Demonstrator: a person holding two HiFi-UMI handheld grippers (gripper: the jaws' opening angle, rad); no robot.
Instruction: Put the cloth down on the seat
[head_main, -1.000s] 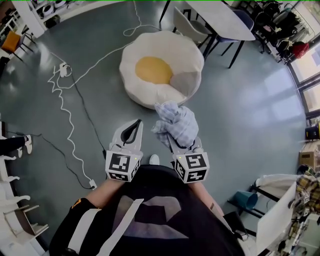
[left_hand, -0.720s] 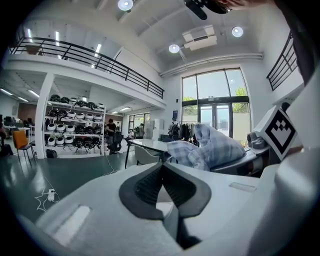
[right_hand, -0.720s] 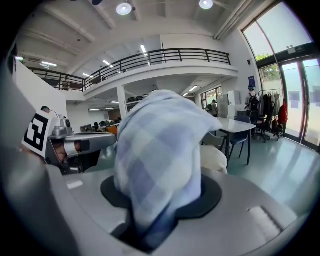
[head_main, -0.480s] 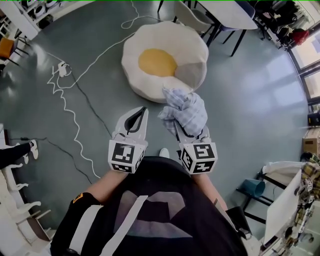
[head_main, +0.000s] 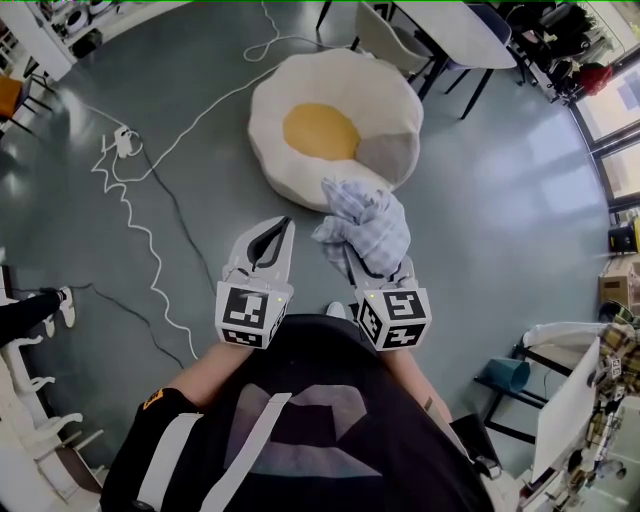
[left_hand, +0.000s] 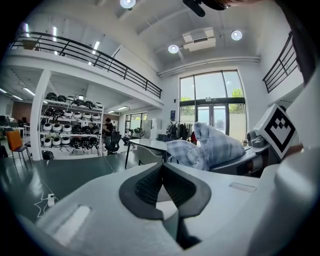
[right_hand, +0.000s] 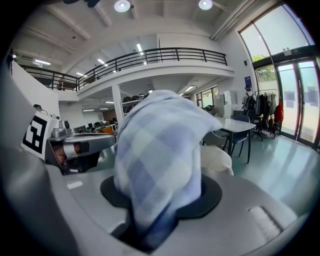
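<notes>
The right claw (head_main: 372, 268) is clamped on a bunched blue-and-white checked cloth (head_main: 365, 222). Its jaws are kept part-way apart by the wad of fabric pinched between them. The left claw (head_main: 283, 228) has its jaws together on nothing and is held short of the seat's near edge, level with the right one.

The grey-green floor (head_main: 500, 200) spreads all round the seat (head_main: 300, 95), a big, round, white floor cushion shaped like a fried egg, with a yellow disc in its middle and a grey patch on its near right. Beyond the seat stands a white-topped table with dark legs (head_main: 450, 30). A thin white cable (head_main: 130, 200) runs across the floor to the seat's left.

The cloth is smaller than any of these. It hangs in the air on the person's side of the seat, its top just overlapping the seat's near rim in the head view. The right gripper view shows the pale cushion lying past the cloth, not under it.

The cloth is picked up and on its way, so the first part looks done, but nothing lies on the seat yet. As I judge it, the claw must reach on over the cushion, come down to it, then open and let go.
</notes>
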